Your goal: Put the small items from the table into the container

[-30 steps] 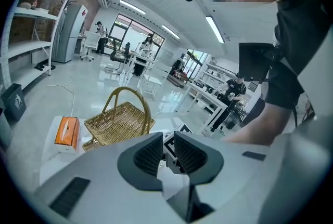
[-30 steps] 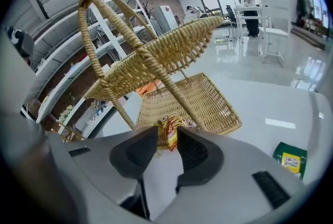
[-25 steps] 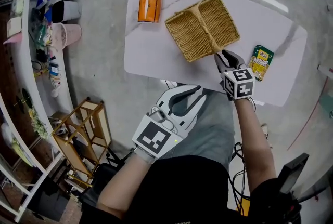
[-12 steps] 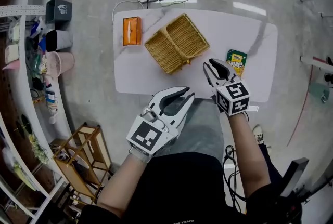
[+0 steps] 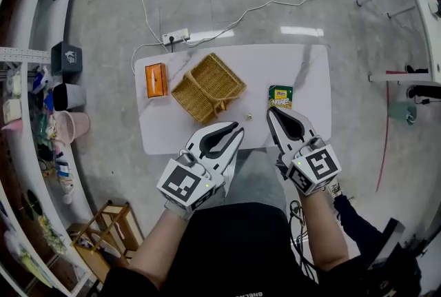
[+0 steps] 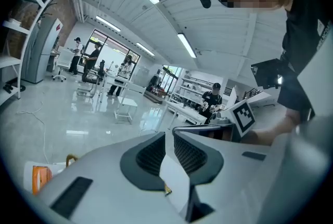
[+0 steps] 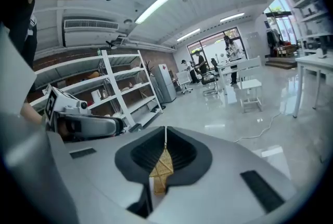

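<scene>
On the white table a wicker basket with a centre divider stands near the middle. An orange box lies to its left, a green packet to its right, and a tiny gold item near the front edge. Both grippers hang high above the table's near edge, touching nothing. My left gripper is open by a narrow gap, empty. My right gripper is closing, its tips meeting on nothing. The basket shows far below behind its jaws.
A power strip with its cable lies on the floor behind the table. Shelves with bins and clutter line the left side, and a wooden rack stands at lower left. The person's legs are under the table's near edge.
Both grippers have risen well above the table, which now looks smaller and farther off. The right gripper left the basket's near edge and its jaws came together. The left gripper stays open.
</scene>
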Demonstrator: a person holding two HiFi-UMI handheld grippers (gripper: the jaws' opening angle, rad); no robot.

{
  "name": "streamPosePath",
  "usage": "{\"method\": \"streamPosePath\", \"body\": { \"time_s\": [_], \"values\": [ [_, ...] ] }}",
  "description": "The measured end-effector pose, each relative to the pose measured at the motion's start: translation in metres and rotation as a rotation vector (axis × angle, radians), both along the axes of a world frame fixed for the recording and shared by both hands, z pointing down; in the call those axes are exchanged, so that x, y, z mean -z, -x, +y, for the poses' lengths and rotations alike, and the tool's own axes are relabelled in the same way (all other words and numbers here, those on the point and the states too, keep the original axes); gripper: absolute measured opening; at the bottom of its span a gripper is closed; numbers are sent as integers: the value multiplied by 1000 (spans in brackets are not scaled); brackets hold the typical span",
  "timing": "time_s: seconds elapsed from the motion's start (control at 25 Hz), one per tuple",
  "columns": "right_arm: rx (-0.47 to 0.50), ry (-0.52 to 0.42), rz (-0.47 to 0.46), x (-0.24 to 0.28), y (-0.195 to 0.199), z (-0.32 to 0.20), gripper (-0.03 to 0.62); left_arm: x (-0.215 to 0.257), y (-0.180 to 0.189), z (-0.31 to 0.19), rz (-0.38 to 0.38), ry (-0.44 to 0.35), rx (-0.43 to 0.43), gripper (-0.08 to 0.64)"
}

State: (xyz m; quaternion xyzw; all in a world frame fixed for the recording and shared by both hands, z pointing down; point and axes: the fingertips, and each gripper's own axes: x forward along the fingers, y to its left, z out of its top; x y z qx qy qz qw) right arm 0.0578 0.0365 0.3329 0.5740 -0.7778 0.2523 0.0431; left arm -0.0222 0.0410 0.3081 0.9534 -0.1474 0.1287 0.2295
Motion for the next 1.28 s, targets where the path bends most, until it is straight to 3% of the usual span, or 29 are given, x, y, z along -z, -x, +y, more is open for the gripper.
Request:
{"method": "streamPosePath", "body": {
  "time_s": [0.4,0.8,0.96,1.16,1.28],
  "values": [
    [-147,-115,1,83,-30,54,12,54,-15,16,48,-71,-127,54],
    [-254,-157,11,101,-41,80,12,73,-24,21,75,-95,-200,54],
    [-262,-166,17,105,-39,82,12,80,-26,15,79,-103,-194,54],
    [-279,-168,22,104,-43,80,11,84,-32,25,60,-169,-257,43],
    [-281,-167,20,103,-43,80,12,86,-33,22,91,-123,-229,44]
  ]
}}
